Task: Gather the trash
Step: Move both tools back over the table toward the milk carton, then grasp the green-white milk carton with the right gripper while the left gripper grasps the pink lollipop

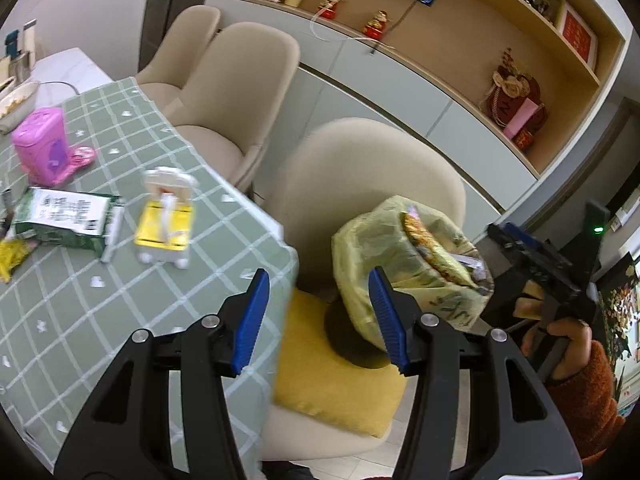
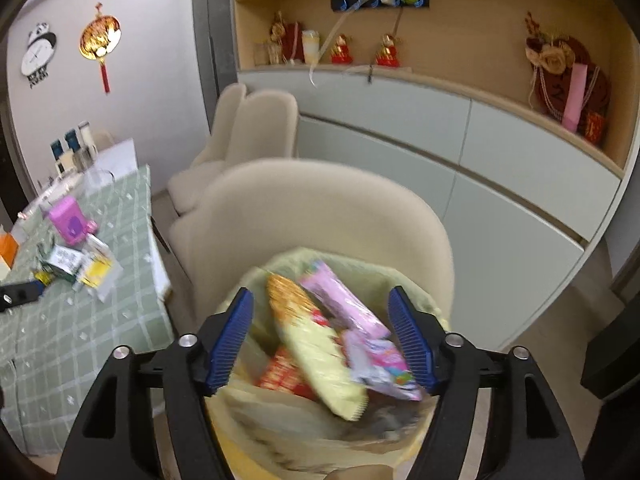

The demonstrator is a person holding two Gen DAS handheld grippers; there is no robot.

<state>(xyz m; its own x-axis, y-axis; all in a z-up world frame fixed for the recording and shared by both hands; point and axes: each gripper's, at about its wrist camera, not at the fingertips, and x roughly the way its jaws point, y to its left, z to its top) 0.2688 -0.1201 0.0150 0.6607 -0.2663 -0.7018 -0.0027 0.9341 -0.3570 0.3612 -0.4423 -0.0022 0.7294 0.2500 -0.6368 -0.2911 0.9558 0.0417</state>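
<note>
By the checked table (image 1: 120,320), your right gripper (image 2: 320,340) gapes empty above the bin (image 2: 256,412); your left gripper (image 1: 320,316), beside the bin, gapes empty too.

bin liner (image 1: 376,248): thin plastic | tablecloth (image 1: 120,280): checked cloth | fingers (image 1: 256,312): ribbed

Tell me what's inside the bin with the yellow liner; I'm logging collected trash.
In the bin: a pink wrapper, a yellow-orange snack packet, a colourful wrapper and something red. Anything beneath them is covered and blurred.
</note>
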